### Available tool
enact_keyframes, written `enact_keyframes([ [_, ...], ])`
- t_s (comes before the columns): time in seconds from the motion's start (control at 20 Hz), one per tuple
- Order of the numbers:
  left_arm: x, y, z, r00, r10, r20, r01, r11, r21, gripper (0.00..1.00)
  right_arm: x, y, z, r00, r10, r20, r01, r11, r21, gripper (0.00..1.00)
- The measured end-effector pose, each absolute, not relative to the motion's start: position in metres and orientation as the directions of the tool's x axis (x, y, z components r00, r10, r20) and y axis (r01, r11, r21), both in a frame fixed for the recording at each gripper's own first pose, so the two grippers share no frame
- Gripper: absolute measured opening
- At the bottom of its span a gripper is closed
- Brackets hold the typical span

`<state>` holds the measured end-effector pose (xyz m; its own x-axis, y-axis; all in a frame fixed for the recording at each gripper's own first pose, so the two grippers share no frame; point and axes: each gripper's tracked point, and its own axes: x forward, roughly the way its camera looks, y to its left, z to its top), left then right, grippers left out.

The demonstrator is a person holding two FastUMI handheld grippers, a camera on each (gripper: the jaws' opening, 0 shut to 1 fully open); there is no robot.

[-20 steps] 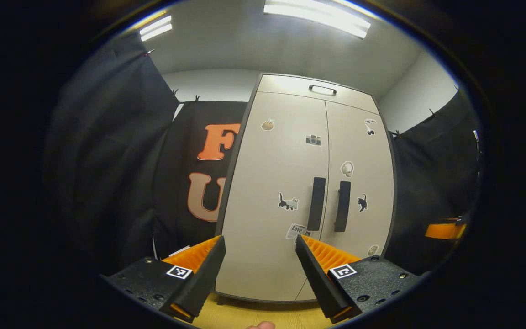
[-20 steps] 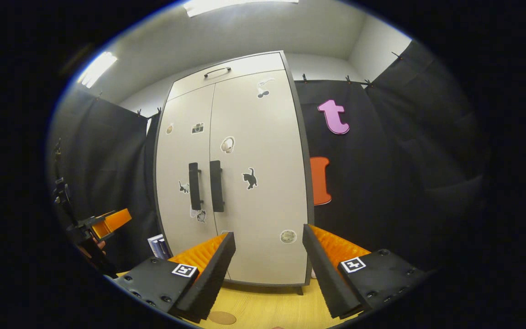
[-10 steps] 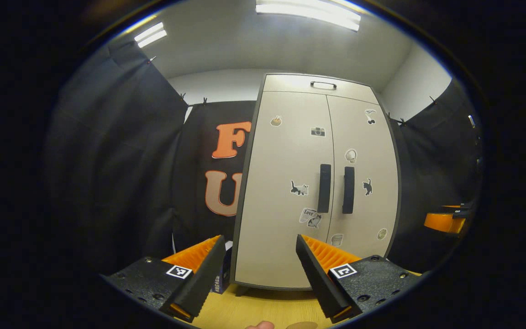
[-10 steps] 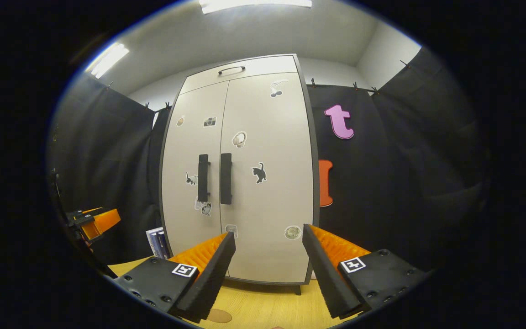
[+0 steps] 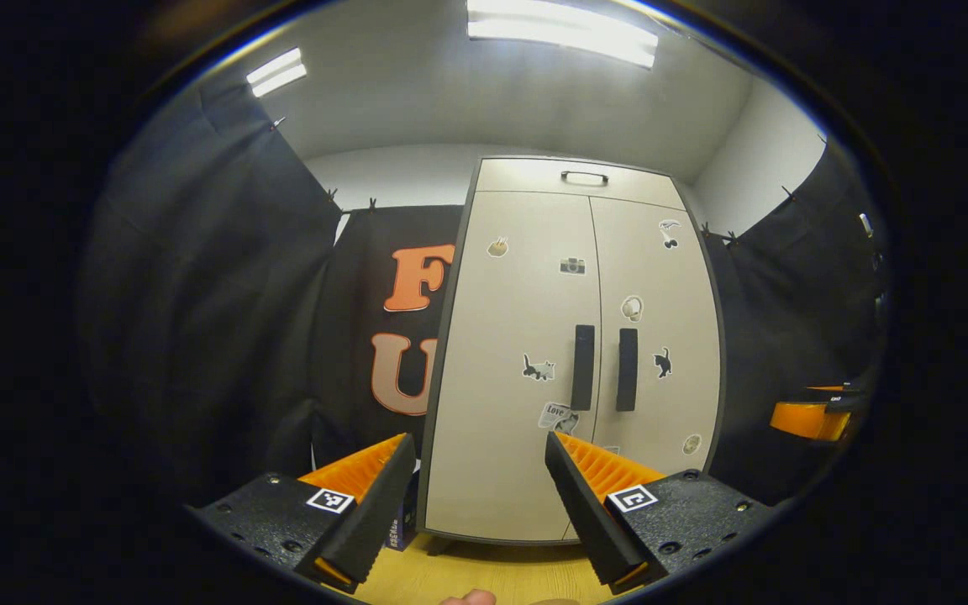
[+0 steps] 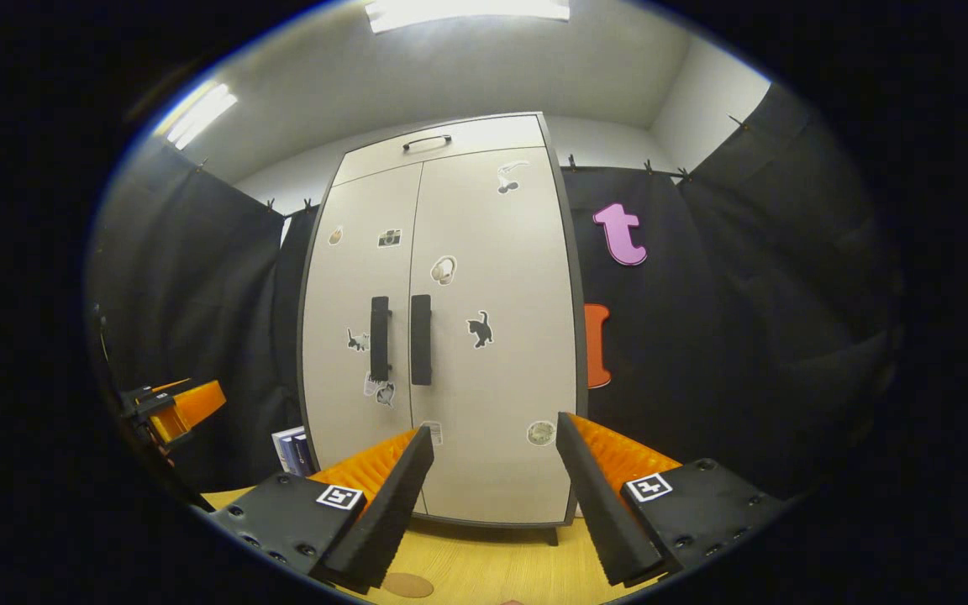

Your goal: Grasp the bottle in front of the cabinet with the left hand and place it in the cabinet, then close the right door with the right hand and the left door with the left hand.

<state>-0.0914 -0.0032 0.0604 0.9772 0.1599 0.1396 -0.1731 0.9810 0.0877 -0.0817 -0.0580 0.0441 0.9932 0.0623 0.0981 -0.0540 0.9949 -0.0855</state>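
Both cabinet [image 5: 572, 353] doors look shut, ahead of both finger pairs. Left gripper [image 5: 477, 512] and right gripper [image 6: 492, 504] spread, empty. Task looks done; nothing left but retreat.

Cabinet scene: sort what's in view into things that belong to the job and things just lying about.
Belongs to the job:
- cabinet, both doors shut
- left door handle
- right door handle
- left gripper, open, holding nothing
- right gripper, open, holding nothing

Just lying about:
- books beside the cabinet
- stickers on the doors
- top drawer handle
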Motion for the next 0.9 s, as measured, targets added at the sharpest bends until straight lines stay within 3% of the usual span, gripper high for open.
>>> enact_keyframes([
  [0.9,-0.086,-0.014,0.066,0.979,0.132,0.154,-0.146,0.986,0.082,0.94,-0.081,-0.064,0.047,0.992,0.046,0.115,-0.037,0.997,-0.073,0.97],
])
